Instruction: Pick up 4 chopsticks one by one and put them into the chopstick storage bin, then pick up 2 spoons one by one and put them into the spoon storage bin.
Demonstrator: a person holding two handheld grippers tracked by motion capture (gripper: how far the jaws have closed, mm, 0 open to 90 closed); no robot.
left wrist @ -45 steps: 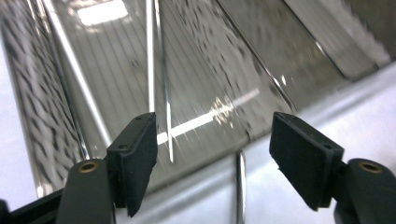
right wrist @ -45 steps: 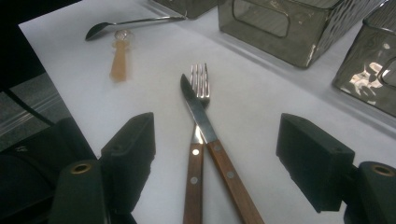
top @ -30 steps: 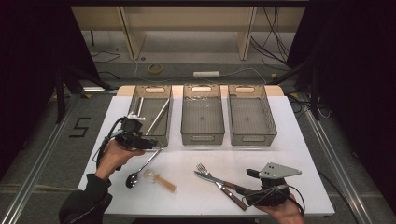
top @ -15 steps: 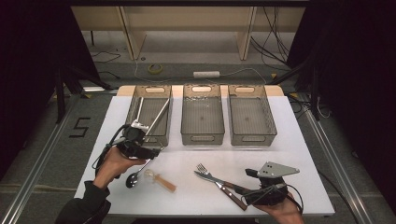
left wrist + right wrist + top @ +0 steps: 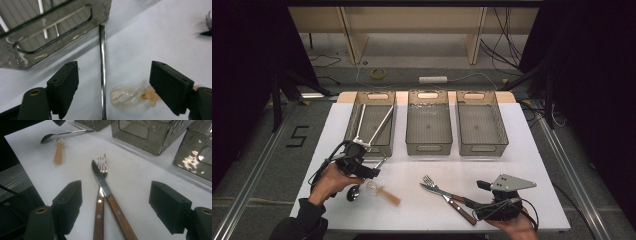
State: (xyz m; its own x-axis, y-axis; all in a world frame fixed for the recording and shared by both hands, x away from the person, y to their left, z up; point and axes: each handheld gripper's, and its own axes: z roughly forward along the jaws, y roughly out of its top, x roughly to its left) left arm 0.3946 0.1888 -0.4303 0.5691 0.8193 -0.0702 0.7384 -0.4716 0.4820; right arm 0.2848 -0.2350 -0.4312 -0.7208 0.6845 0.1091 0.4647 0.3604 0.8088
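High view: we log 3 bins at the far side of the counter; left gripper over a metal spoon, right gripper at a knife and fork.

Left gripper view: fingers spread, straddling the spoon handle, a clear plastic spoon beside it. We judge closing comes next.

Right gripper view: fingers spread; wooden handles crossed, detail the high view lacks.
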